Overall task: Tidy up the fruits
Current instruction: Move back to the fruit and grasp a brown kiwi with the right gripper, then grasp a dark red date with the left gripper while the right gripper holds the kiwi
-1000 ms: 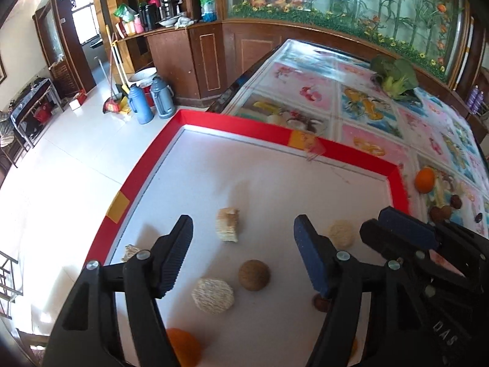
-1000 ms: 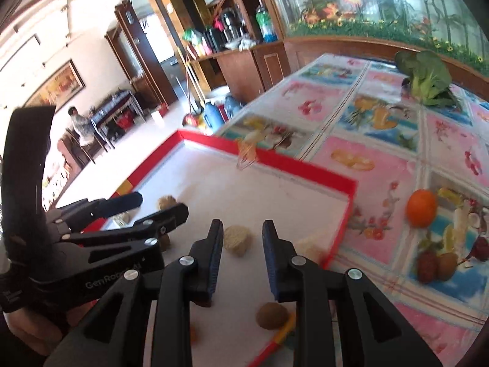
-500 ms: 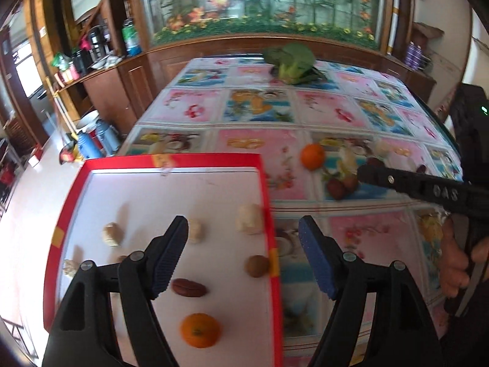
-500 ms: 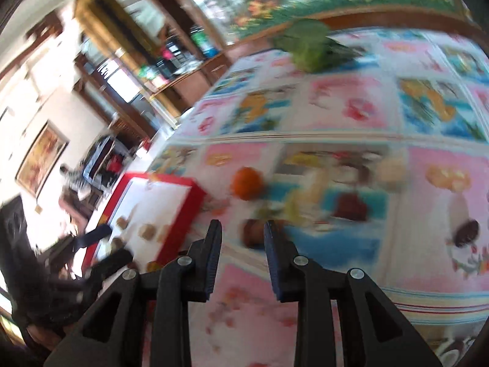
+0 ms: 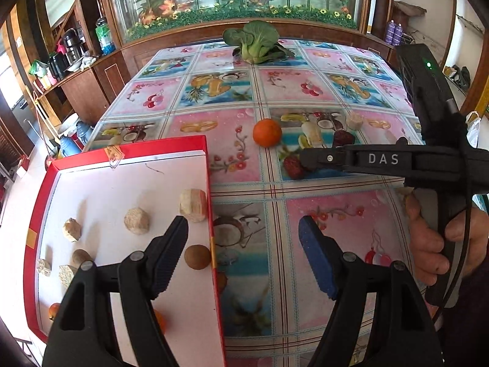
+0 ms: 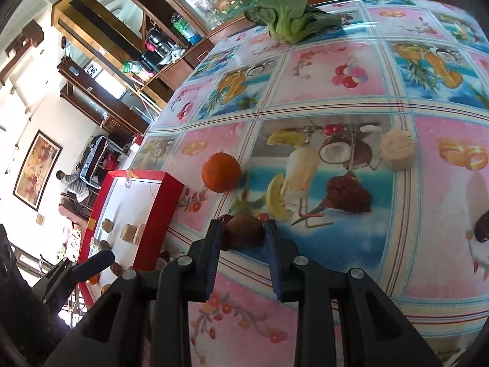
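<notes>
Right wrist: round brown fruit [image 6: 245, 230] between tongs.

The left gripper's black arm hides most of a small orange fruit [image 5: 159, 321] near the red-rimmed white tray's [image 5: 211, 214] near edge. Another reddish-orange fruit [image 5: 53, 310] sits half behind the tray's left rim. In the right wrist view, a dark red wrinkled fruit [image 6: 481, 229] is cut off at the right edge. A brown round fruit [image 6: 244, 231] between the right gripper's [image 6: 243, 244] blue pads [image 6: 211, 263] hides a darker fruit [image 6: 225, 218] behind it; contact is unclear.
</notes>
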### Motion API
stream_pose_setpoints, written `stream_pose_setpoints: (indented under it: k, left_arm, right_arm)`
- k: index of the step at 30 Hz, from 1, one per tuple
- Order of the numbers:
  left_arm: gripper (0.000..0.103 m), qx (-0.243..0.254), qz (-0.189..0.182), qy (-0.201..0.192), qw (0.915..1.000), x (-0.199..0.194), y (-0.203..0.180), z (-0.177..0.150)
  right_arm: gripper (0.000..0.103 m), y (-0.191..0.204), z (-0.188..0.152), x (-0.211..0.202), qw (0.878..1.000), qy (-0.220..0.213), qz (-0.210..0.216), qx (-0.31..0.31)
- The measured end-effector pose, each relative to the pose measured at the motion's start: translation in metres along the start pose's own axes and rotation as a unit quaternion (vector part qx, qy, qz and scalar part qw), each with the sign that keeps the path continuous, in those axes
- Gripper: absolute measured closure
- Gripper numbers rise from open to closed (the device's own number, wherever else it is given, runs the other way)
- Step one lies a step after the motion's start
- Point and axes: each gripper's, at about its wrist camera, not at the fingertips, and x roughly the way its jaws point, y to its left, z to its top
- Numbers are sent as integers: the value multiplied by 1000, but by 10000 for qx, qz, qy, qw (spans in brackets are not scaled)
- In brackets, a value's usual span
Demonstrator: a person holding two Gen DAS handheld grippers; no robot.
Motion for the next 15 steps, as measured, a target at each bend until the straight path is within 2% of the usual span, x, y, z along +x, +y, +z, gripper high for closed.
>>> stream_pose_setpoints:
  k: [4, 7, 10, 15]
  left_arm:
    - [28, 84, 46, 33, 9999, 4, -8, 4]
    - [28, 136, 98, 94, 9998, 11, -14, 11]
    - [28, 155, 133, 212, 9996, 23, -23, 20]
    - [28, 235, 273, 400, 9986, 47, -39, 34]
  right_arm:
    - [79, -7, 0, -4, 9998, 30, -11, 179]
    - [78, -13, 1, -15, 9993, 11, -233, 299]
    - [78, -21, 0, -26, 9974, 64, -646, 300]
    - [78, -31, -2, -34, 9972, 221, -624, 358]
